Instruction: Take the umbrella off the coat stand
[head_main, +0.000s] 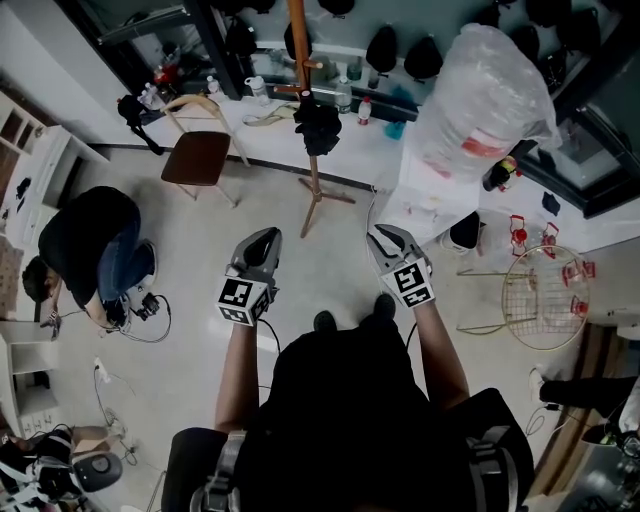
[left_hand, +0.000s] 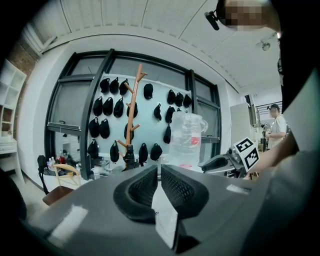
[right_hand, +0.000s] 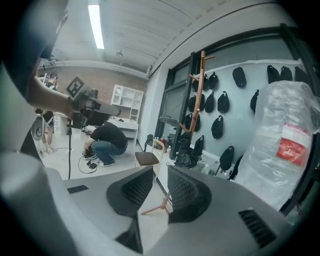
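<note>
A wooden coat stand (head_main: 305, 110) rises from the floor ahead of me by the white sill. A black folded umbrella (head_main: 317, 125) hangs on it partway up. My left gripper (head_main: 262, 240) and right gripper (head_main: 385, 238) are held out side by side, well short of the stand. In the left gripper view the stand (left_hand: 132, 107) and umbrella (left_hand: 129, 157) are far off, and that gripper (left_hand: 159, 172) is shut with nothing in it. In the right gripper view the stand (right_hand: 196, 100) and umbrella (right_hand: 186, 155) lie beyond the gripper (right_hand: 160, 175), whose jaws stand apart and empty.
A wooden chair (head_main: 200, 155) stands left of the stand. A person (head_main: 95, 250) crouches on the floor at the left among cables. A large clear plastic bag (head_main: 485, 95) sits at the right, a wire basket (head_main: 545, 295) below it. Several black caps (left_hand: 105, 107) hang on the wall.
</note>
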